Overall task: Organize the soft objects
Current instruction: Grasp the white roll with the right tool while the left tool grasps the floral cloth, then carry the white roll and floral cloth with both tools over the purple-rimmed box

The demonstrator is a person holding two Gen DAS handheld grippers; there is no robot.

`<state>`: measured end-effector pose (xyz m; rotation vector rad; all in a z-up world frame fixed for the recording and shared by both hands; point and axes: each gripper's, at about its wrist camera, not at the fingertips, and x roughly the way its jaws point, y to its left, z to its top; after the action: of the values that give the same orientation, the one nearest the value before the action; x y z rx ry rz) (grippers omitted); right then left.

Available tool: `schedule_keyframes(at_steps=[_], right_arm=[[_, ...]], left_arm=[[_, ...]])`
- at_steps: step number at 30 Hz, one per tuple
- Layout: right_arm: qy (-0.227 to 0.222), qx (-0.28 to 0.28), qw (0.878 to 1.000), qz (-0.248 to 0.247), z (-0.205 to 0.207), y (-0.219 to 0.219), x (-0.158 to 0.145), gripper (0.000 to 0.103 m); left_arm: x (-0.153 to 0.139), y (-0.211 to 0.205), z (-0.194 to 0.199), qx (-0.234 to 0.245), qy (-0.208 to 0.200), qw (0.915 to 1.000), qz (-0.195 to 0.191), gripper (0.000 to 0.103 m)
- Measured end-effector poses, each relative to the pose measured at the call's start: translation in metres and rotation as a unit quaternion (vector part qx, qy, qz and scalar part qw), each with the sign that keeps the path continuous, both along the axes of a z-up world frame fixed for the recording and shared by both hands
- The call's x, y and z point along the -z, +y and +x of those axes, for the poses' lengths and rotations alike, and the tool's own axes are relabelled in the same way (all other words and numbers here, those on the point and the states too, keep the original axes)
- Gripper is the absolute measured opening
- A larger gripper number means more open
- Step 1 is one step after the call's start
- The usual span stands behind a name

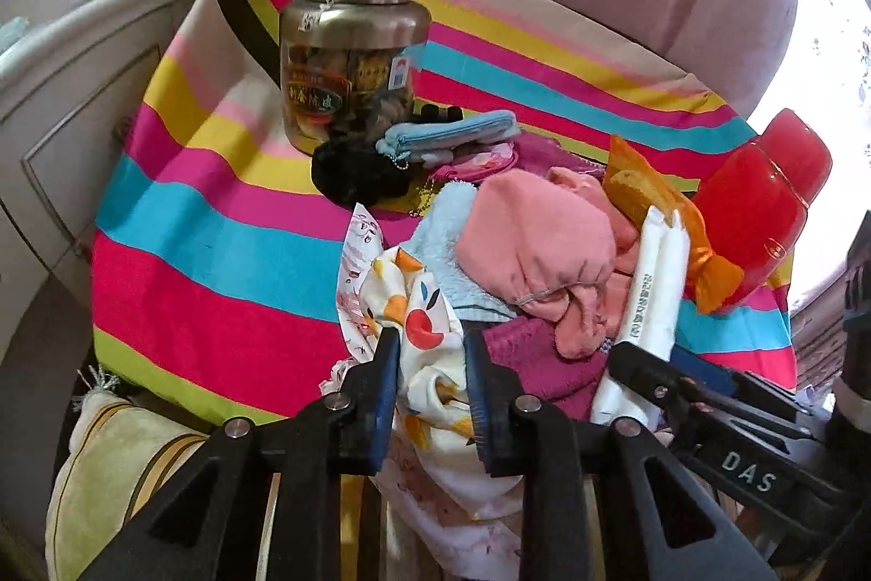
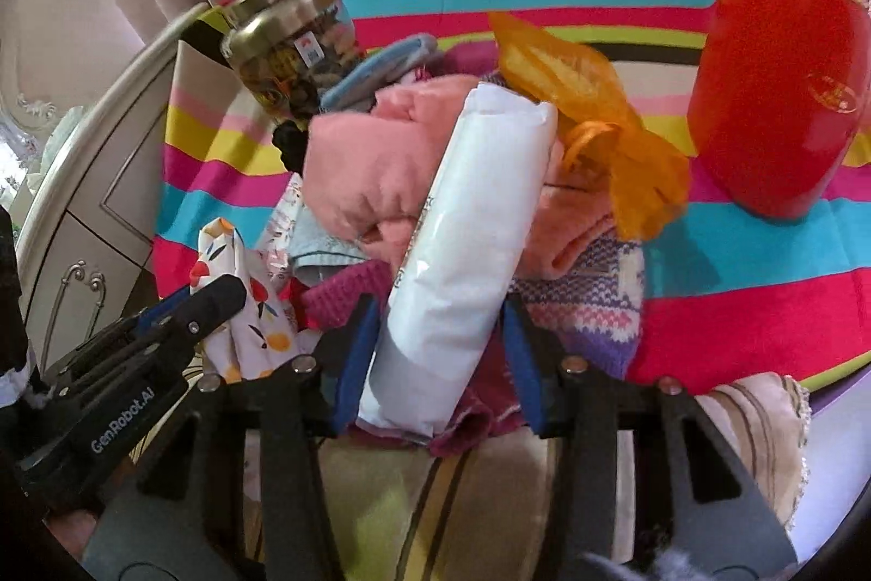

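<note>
Soft pile sits at the near edge of the striped cloth (image 1: 218,265); bare cloth lies left and far right. Jar (image 1: 348,53) far left, red bottle (image 1: 762,211) right. Left gripper (image 1: 430,396) pinches the fruit-print cloth (image 1: 424,325). Right gripper (image 2: 435,358) clamps the white packet (image 2: 468,221).

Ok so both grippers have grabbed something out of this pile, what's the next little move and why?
Probably lift both straight up a little before carrying anything aside. The left gripper pinches the fruit-print cloth and the right gripper clamps the white packet, yet both items lie tangled in the heap, the packet pressed against the pink towel. A short lift should free them without dragging neighbours along.
</note>
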<state>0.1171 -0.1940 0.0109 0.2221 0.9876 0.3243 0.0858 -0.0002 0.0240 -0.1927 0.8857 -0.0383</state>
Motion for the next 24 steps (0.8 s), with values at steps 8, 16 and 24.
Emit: schedule_keyframes(at_steps=[8,16,24], right_arm=[[-0.009,0.011,1.000,0.017,-0.013,-0.016,-0.012,0.048],[-0.020,0.022,0.999,0.033,-0.025,-0.032,-0.020,0.042],[-0.026,0.032,0.998,0.049,-0.038,-0.054,-0.025,0.041]], left_arm=[[-0.016,-0.011,-0.014,-0.001,-0.019,0.9995,0.024,0.025],[-0.030,-0.023,-0.023,0.004,-0.035,0.9988,0.035,0.025],[-0.040,-0.038,-0.029,0.019,-0.042,0.9984,0.032,0.025]])
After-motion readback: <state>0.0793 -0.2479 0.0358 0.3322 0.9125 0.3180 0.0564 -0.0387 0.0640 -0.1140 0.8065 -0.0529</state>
